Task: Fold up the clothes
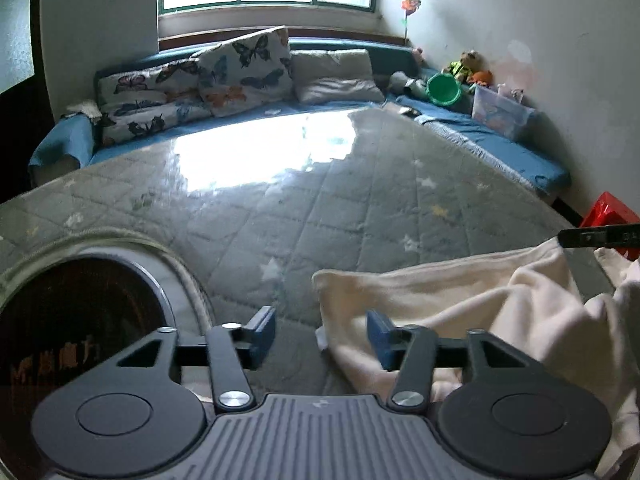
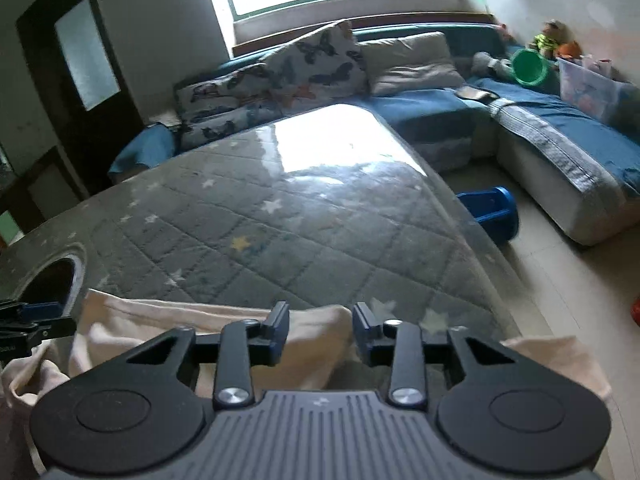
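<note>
A cream garment [image 1: 440, 300] lies crumpled on the near part of a grey quilted table cover [image 1: 320, 208] printed with stars. My left gripper [image 1: 321, 334] is open, low over the garment's left corner; that corner reaches into the gap, and the right pad sits over the cloth without pinching it. In the right wrist view the same garment [image 2: 160, 320] spreads below my right gripper [image 2: 320, 328], which is open with a fold of cloth showing between its jaws. A finger [image 1: 600, 236] of the right gripper shows at the left wrist view's right edge.
The cover has a round dark opening [image 1: 80, 320] at the near left. Behind it is a blue sofa [image 2: 560, 140] with butterfly pillows [image 1: 240, 68], a green bucket [image 1: 442, 89] and a clear plastic box [image 1: 500, 114]. A blue stool [image 2: 490, 214] lies on the floor.
</note>
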`<control>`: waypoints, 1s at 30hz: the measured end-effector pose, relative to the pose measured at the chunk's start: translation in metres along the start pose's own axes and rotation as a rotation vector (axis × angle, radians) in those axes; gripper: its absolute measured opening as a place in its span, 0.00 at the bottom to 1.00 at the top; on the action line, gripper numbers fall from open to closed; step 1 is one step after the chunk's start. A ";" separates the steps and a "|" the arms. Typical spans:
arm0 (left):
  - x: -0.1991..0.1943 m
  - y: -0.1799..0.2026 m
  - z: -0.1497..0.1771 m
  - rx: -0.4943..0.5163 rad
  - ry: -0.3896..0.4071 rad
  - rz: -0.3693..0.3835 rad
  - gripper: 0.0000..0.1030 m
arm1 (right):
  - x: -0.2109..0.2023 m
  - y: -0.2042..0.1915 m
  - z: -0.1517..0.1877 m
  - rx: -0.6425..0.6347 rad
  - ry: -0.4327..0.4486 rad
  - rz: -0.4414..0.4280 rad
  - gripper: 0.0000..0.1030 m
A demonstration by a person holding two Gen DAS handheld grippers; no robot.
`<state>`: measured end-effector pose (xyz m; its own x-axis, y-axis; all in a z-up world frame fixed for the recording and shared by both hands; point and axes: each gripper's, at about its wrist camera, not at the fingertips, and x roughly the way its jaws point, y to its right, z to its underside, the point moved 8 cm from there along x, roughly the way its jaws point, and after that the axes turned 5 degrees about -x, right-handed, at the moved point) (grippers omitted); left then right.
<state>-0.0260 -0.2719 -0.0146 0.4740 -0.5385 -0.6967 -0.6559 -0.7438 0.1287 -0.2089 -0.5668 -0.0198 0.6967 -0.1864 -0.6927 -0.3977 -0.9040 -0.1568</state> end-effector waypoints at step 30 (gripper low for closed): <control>0.015 -0.130 -0.046 -0.154 0.065 -0.224 0.08 | 0.129 -0.135 -0.098 -0.235 -0.027 -0.118 0.04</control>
<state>0.0936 -0.2011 -0.0095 0.6368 -0.3745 -0.6740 -0.4359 -0.8959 0.0859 -0.0074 -0.5063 -0.0190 0.7127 -0.0666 -0.6983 -0.1626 -0.9841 -0.0721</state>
